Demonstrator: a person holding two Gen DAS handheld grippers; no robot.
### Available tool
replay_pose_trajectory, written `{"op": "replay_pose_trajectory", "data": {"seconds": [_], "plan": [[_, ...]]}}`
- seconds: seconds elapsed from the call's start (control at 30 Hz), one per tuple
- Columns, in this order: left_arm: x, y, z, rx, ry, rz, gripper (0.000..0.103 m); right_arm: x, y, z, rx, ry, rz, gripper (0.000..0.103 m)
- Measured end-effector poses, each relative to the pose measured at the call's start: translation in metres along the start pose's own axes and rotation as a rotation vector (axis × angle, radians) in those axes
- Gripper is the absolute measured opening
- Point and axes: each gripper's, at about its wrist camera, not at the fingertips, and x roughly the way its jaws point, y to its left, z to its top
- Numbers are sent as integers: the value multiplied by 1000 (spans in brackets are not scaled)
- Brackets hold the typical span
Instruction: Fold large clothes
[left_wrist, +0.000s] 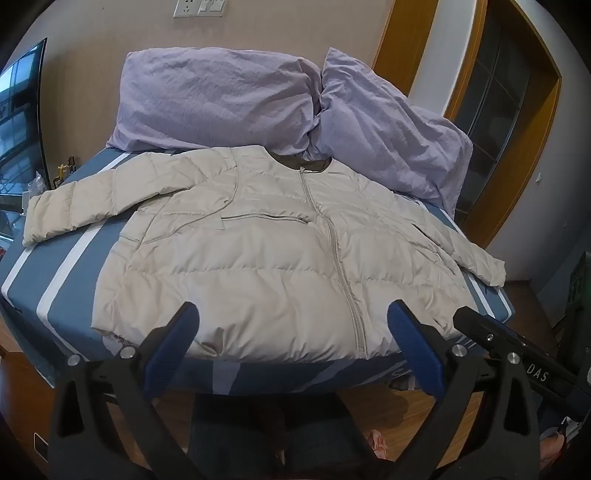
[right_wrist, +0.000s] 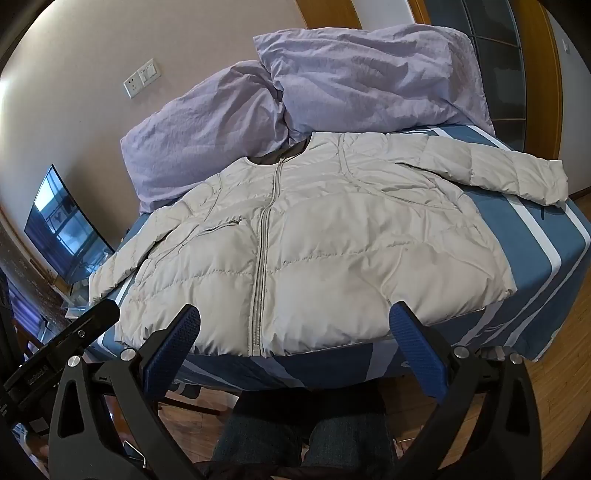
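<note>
We're in a bedroom with a plain beige wall and a wooden door frame, standing at the foot of a bed (left_wrist: 51, 280) made up in a blue sheet with white stripes. Two lilac pillows (left_wrist: 221, 99) are propped at the far end against the wall, and a dark screen (right_wrist: 66, 229) sits off on the left.

The big thing here is the cream puffer jacket (left_wrist: 258, 258), spread flat and face up across most of the bed, zipped shut, collar at the far end by the pillows and hem at the near edge. Both sleeves are out: the left sleeve (left_wrist: 74, 210) angles toward the left edge of the bed, the right sleeve (right_wrist: 517, 173) reaches out over the stripes.

So we'd say nothing's been folded yet, this looks like the very start. Next move probably means picking a sleeve or a side of the body to bring across the middle, and puffy fabric like this will likely slip and spring back, so a good bite of cloth is needed.

Left gripper (left_wrist: 291, 332) and right gripper (right_wrist: 293, 332) both have jaws spread wide with nothing in them. They hover just short of the hem, above it and not touching, with the jacket lying beyond the blue fingertips (right_wrist: 406, 321).
</note>
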Motion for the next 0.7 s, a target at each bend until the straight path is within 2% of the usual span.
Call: {"op": "replay_pose_trajectory", "data": {"seconds": [0.7], "plan": [[0,0,0,0,6,2,101,0,0,-1,0,-2,2,102]]}}
